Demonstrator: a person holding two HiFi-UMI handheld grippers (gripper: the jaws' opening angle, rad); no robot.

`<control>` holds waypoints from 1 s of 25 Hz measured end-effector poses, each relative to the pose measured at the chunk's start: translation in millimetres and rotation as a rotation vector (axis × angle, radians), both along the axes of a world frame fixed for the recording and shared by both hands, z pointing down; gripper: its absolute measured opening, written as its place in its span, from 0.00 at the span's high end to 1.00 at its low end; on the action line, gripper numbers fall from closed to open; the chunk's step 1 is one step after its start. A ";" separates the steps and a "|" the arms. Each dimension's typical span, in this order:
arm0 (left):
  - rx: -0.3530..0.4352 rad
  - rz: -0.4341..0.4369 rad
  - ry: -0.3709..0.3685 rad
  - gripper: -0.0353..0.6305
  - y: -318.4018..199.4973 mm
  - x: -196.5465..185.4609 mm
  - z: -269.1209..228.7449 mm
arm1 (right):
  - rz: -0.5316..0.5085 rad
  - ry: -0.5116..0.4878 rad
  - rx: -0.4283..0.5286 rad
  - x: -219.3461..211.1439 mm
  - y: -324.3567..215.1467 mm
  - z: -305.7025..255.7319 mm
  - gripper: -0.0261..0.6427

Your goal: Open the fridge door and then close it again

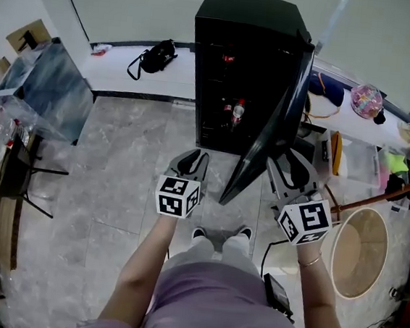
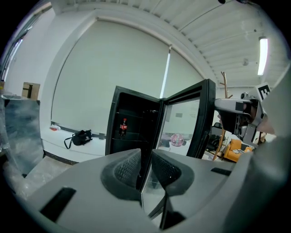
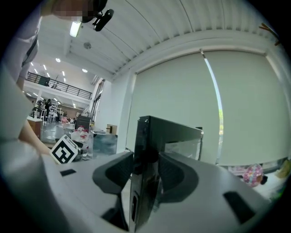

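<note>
A black fridge (image 1: 233, 68) stands against the far wall, its glass door (image 1: 271, 123) swung out toward me. A red-capped bottle (image 1: 237, 112) sits on a shelf inside and also shows in the left gripper view (image 2: 122, 127). My right gripper (image 1: 294, 170) is at the door's free edge. In the right gripper view the door edge (image 3: 150, 136) runs between the jaws (image 3: 146, 175), with a pad against each side. My left gripper (image 1: 190, 162) hangs left of the door, in front of the open fridge. Its jaws (image 2: 145, 170) stand narrowly apart with nothing between them.
A black bag (image 1: 156, 56) lies on the low ledge left of the fridge. A round wooden tub (image 1: 359, 252) stands at my right, and clutter with a pink ball (image 1: 366, 101) fills the ledge behind it. A covered table (image 1: 45, 92) is at the left.
</note>
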State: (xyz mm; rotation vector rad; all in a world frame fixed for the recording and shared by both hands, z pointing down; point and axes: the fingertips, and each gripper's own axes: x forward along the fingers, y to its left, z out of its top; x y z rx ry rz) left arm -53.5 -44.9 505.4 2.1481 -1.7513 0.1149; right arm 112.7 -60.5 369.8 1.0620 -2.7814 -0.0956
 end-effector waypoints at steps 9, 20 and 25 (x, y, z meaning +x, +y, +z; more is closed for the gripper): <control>0.045 0.068 0.016 0.80 4.2 2.0 -13.6 | -0.091 0.006 0.004 -55.4 -2.8 2.6 0.70; 0.055 0.200 -0.012 0.79 -18.0 22.8 -15.5 | -0.210 0.075 0.041 -114.8 -18.2 6.5 0.71; 0.038 0.207 -0.022 0.79 -34.2 22.0 -13.0 | -0.238 0.064 0.037 -135.7 -28.6 6.8 0.72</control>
